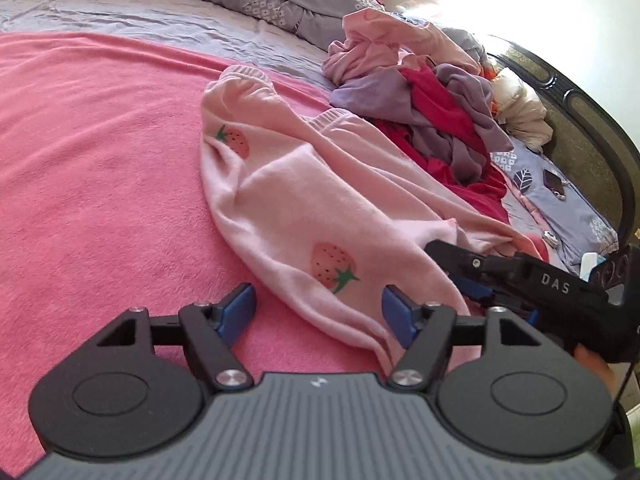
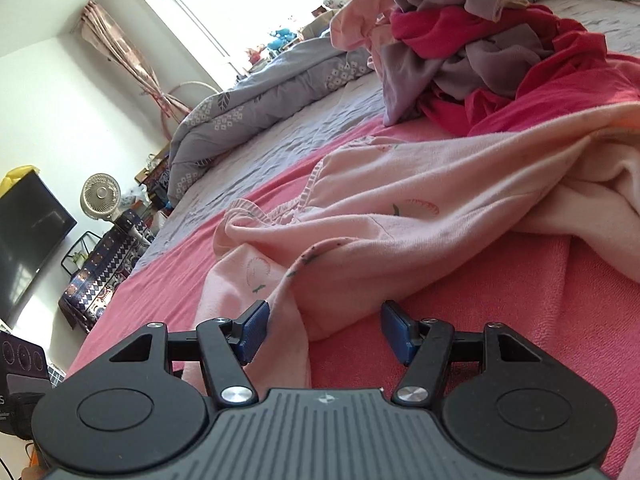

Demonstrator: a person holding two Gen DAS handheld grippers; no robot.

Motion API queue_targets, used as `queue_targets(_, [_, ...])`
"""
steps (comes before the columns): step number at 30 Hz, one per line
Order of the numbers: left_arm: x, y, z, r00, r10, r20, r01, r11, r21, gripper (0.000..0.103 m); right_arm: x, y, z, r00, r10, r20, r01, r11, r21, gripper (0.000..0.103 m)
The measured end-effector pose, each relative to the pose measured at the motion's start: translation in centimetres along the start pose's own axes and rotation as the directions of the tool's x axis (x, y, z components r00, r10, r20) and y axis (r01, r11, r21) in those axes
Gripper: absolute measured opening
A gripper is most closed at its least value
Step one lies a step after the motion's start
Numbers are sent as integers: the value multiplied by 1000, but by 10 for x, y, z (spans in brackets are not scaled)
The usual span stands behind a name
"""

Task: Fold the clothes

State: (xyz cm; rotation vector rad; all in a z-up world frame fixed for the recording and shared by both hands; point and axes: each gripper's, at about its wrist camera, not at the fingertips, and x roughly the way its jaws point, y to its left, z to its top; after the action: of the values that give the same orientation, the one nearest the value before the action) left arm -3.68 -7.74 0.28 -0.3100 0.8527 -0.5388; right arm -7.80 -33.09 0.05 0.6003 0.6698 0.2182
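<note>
Both grippers hover low with jaws wide, gripping nothing: the left gripper (image 1: 318,312) straddles the near hem of the pale pink pants (image 1: 288,200), the right gripper (image 2: 324,330) frames another loose edge, probably lining up for a pinch. Soft, strawberry-printed knit lies rumpled on the fuzzy pink blanket (image 1: 88,168); unfolded clothes (image 1: 432,112) are heaped beyond.

Pale pink strawberry-print pants (image 1: 288,200) lie rumpled (legs apparently doubled over) on the pink blanket (image 1: 100,160).
</note>
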Motion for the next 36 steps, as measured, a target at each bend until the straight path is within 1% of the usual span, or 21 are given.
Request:
queue_targets(2, [7,1,1,1000,-1,24,2,1000,-17,63,0,0,-2,1000,4,3,-4,1000,6,63])
queue_targets(5, [14,12,1,998,-48,30,51,993,-108,42,2,2,-2,1000,13,5,-13,1000,9,63])
queue_targets(6, [16,18,0,997,-75,27,79,985,-153,18,2,2,-2,1000,17,6,-17,1000,14,63])
queue_targets(7, [18,24,-1,994,-106,22,108,974,-197,10,3,1,-2,1000,20,7,-20,1000,22,63])
queue_targets(9, [20,34,-4,988,-153,21,153,954,-257,4,5,-1,-2,1000,27,11,-27,999,35,63])
queue_targets(12, [19,35,-1,987,-158,25,159,947,-279,2,4,-1,-2,999,30,24,-31,998,52,61])
queue_targets(13, [18,35,1,988,-154,29,156,946,-283,2,3,0,-1,999,20,37,-22,998,54,48])
queue_targets(14, [15,34,4,989,-141,39,146,951,-273,1,1,2,0,998,5,58,-8,999,50,21])
queue_targets(15, [10,33,8,991,-117,58,128,959,-254,1,-1,4,2,997,-9,79,6,999,45,7])
queue_targets(18, [-10,37,22,989,-86,121,111,968,-224,1,-8,11,7,989,-44,143,41,999,21,6])
queue_targets(21, [-37,42,36,976,-105,190,146,965,-217,1,-25,29,18,978,-8,209,25,997,-77,6])
queue_targets(23, [-61,39,43,962,-115,246,163,970,-182,1,-33,43,23,972,7,235,22,992,-122,6])
queue_targets(25, [-83,37,49,953,-95,289,137,982,-128,0,-39,52,27,965,33,259,8,988,-153,6])
queue_targets(27, [-97,43,55,948,-19,317,53,994,-97,0,-38,57,30,961,31,276,19,984,-176,6])
queue_targets(28, [-99,48,58,948,24,317,7,995,-97,0,-34,58,32,962,-1,274,54,981,-186,7])
queue_targets(30, [-90,66,60,964,69,256,-37,991,-130,0,-15,57,34,964,-133,230,182,962,-202,10])
queue_targets(32, [-80,78,49,983,4,181,23,989,-148,0,-6,47,30,978,-135,159,166,966,-196,16])
queue_targets(33, [-75,78,41,989,-35,146,55,989,-134,0,-8,40,25,987,-89,133,113,976,-185,20])
queue_targets(34, [-70,74,32,992,-66,112,78,991,-109,0,-12,34,19,993,-43,114,63,982,-176,39])
queue_targets(35, [-66,68,24,993,-90,81,97,991,-88,0,-18,29,13,995,-7,100,24,985,-170,62])
queue_targets(36, [-61,63,18,992,-114,53,118,990,-71,0,-24,26,7,995,8,95,9,985,-173,68])
